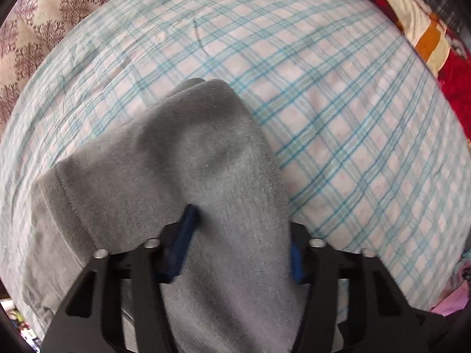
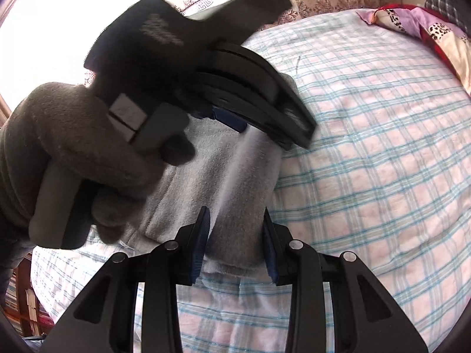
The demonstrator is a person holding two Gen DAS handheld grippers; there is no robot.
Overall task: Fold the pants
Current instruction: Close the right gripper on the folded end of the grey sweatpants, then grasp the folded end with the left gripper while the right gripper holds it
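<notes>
The grey fleece pants [image 1: 176, 176] hang bunched over a bed with a blue-and-pink checked sheet [image 1: 338, 123]. My left gripper [image 1: 238, 229] is shut on a thick fold of the pants, and its blue pads [image 1: 184, 235] press into the cloth. In the right wrist view my right gripper [image 2: 235, 241] is shut on the lower edge of the same pants [image 2: 232, 176]. The left gripper [image 2: 235, 88], held by a grey-gloved hand [image 2: 73, 147], grips the pants just above and left of it. The cloth is stretched between the two grippers.
A brown damask-patterned fabric [image 1: 38, 29] lies beyond the sheet at the far left. A red and patchwork quilt [image 1: 435, 38] borders the sheet at the right. A bright window [image 2: 59, 14] is behind the gloved hand.
</notes>
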